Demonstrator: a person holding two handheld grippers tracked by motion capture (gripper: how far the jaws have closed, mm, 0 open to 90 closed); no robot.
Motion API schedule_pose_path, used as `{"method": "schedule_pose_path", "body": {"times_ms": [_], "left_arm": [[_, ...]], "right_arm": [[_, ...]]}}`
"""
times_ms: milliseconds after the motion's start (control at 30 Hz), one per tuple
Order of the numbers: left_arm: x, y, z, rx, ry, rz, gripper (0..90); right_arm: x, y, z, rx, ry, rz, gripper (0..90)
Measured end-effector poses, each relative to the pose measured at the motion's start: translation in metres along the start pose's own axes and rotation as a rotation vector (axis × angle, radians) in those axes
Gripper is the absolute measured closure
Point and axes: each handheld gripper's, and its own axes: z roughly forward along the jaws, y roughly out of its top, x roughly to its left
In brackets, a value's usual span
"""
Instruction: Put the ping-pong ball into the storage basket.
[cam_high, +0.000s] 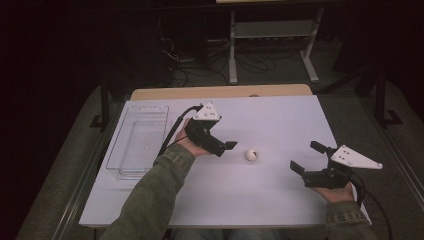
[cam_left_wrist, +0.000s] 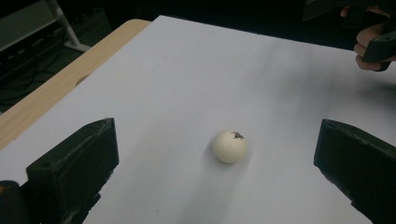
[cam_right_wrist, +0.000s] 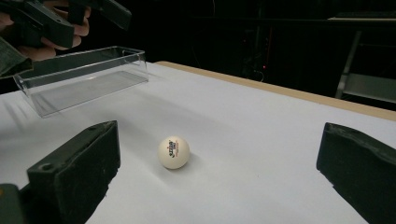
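Observation:
A small white ball (cam_high: 251, 154) with a dark print lies on the white table top (cam_high: 270, 120), near its middle. My left gripper (cam_high: 226, 148) hovers just left of the ball, open. In the left gripper view the ball (cam_left_wrist: 229, 146) sits on the table ahead, between the wide-apart jaws of that gripper (cam_left_wrist: 218, 139), touching neither. My right gripper (cam_high: 307, 157) is open too, a hand's width to the right of the ball. In the right gripper view the ball (cam_right_wrist: 173, 152) rests ahead, nearer the left jaw of that gripper (cam_right_wrist: 219, 140).
A clear plastic tray (cam_high: 112, 145) stands empty at the table's left edge, also seen as the clear tray (cam_right_wrist: 84, 77) beyond the ball. A wooden strip (cam_high: 220, 92) runs along the far edge. Cables and a metal stand (cam_high: 272, 35) sit on the dark floor behind.

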Motion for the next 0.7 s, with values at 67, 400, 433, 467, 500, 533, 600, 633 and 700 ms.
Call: {"method": "schedule_pose_path", "body": {"times_ms": [67, 400, 433, 467, 500, 533, 600, 633, 700], "left_arm": [[-0.001, 0.001, 0.003, 0.006, -0.003, 0.003, 0.0], [-0.002, 0.002, 0.016, 0.035, -0.019, 0.012, 0.0], [-0.002, 0.002, 0.017, 0.034, -0.018, 0.011, 0.0], [-0.001, 0.002, 0.018, 0.038, -0.02, 0.009, 0.0], [-0.002, 0.002, 0.02, 0.04, -0.019, 0.008, 0.0], [-0.001, 0.002, 0.021, 0.046, -0.02, 0.012, 0.0], [-0.001, 0.001, 0.024, 0.049, -0.024, 0.011, 0.0], [-0.001, 0.001, 0.026, 0.047, -0.025, 0.006, 0.0], [-0.001, 0.0, 0.03, 0.05, -0.028, 0.001, 0.0]], "right_arm": [[0.0, 0.0, 0.0, 0.0, 0.0, 0.001, 0.0], [0.0, -0.001, -0.001, 0.001, 0.0, 0.003, 0.0], [0.0, -0.001, -0.001, 0.001, 0.0, 0.002, 0.0], [0.0, -0.001, -0.001, 0.001, 0.0, 0.002, 0.0], [0.0, -0.001, -0.001, 0.002, 0.0, 0.002, 0.0], [0.0, -0.001, -0.001, 0.001, 0.0, 0.002, 0.0], [0.0, -0.001, -0.002, 0.0, 0.0, 0.002, 0.0], [0.0, -0.001, -0.002, 0.0, 0.001, 0.002, 0.0], [0.0, -0.001, -0.002, 0.0, 0.001, 0.003, 0.0]]}}
